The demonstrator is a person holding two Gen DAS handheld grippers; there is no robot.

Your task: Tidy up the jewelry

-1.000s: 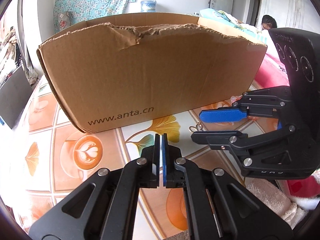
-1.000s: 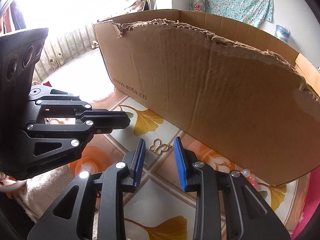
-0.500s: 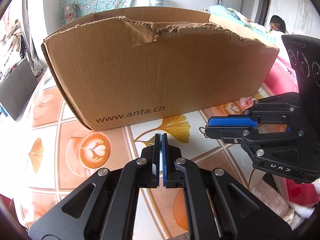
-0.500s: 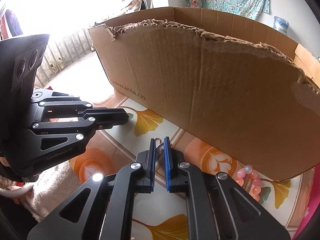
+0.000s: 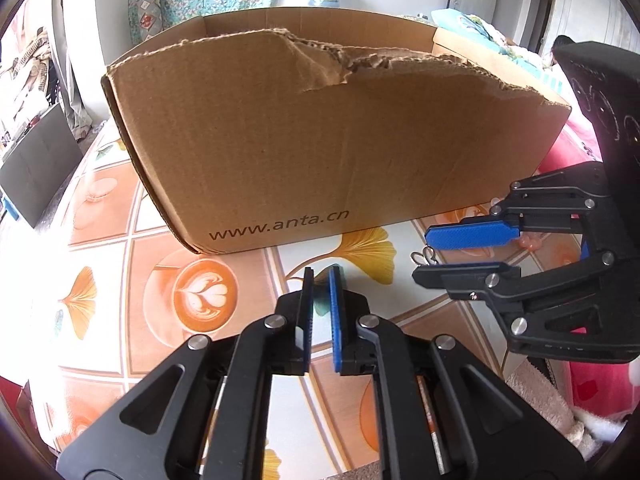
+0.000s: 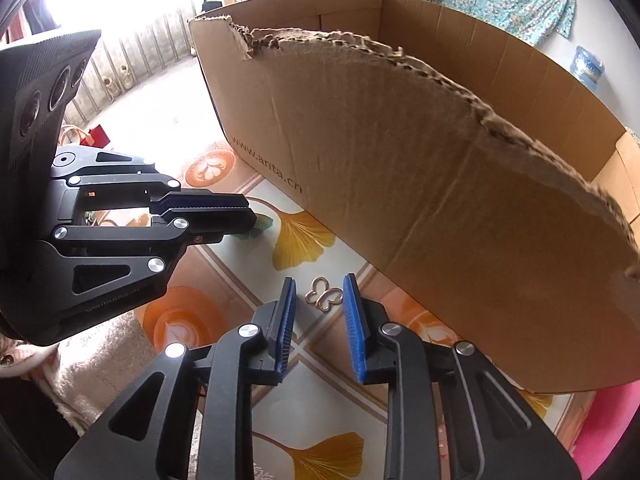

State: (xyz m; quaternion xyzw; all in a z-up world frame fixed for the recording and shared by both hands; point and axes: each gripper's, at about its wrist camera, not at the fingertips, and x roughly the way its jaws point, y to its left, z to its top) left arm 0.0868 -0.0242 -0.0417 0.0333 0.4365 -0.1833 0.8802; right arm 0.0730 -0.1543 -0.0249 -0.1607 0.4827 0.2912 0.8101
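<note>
A small gold butterfly-shaped ornament [image 6: 323,298] lies on the patterned tabletop, just in front of the cardboard box [image 6: 420,184]. My right gripper [image 6: 320,292] is open, its blue pads on either side of the ornament and not touching it. In the left wrist view the ornament [image 5: 425,256] shows just past the right gripper's [image 5: 422,254] fingertips. My left gripper [image 5: 320,280] is slightly open and empty, low over the table in front of the box [image 5: 320,152]. It also shows in the right wrist view [image 6: 250,220].
The tall open box with a torn front rim fills the far side of the table. Pink beads [image 5: 528,242] lie behind the right gripper by the box. A beige towel [image 6: 100,368] lies at the near table edge. A dark laptop [image 5: 36,168] sits far left.
My right gripper was shut half a second ago and is now open around the butterfly ornament, which lies on the table. My left gripper has opened a small gap.
</note>
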